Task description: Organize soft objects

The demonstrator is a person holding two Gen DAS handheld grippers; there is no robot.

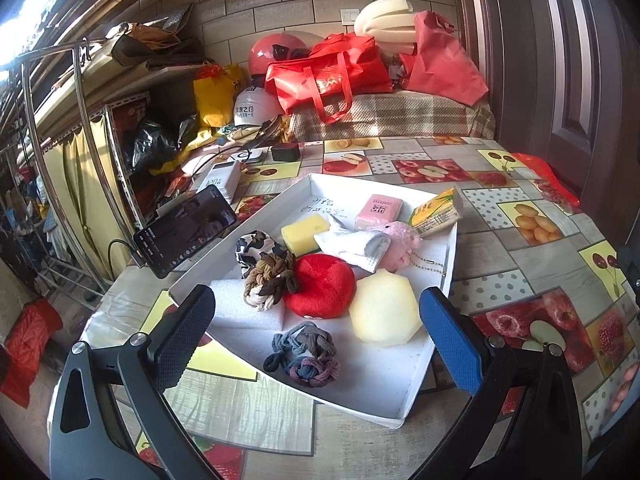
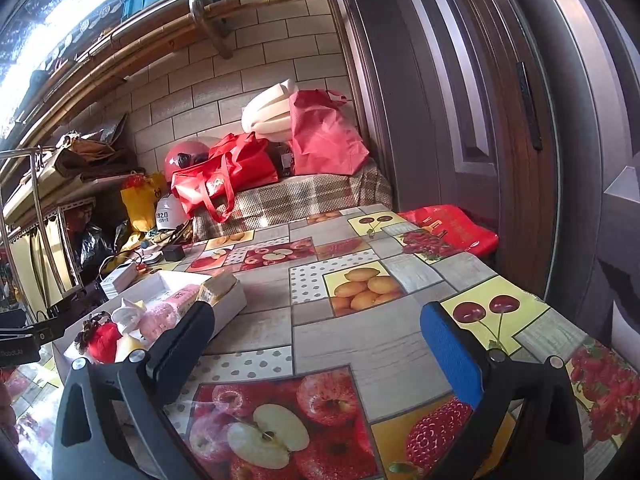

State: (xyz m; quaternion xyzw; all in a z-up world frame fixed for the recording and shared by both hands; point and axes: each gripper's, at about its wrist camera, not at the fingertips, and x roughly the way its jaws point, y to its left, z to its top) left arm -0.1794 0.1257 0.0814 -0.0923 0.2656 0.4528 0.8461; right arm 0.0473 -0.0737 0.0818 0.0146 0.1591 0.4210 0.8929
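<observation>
Left claw (image 1: 316, 312) gapes empty over the tray (image 1: 400, 412); drop squarely on the grey scrunchie (image 1: 303, 354) below; right claw (image 2: 316, 334) open, idle.

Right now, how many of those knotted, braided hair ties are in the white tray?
2. A brown and beige braided hair tie lies beside the red plush; a blue-grey braided hair tie lies near the white tray's front edge. Others may be hidden.
</observation>
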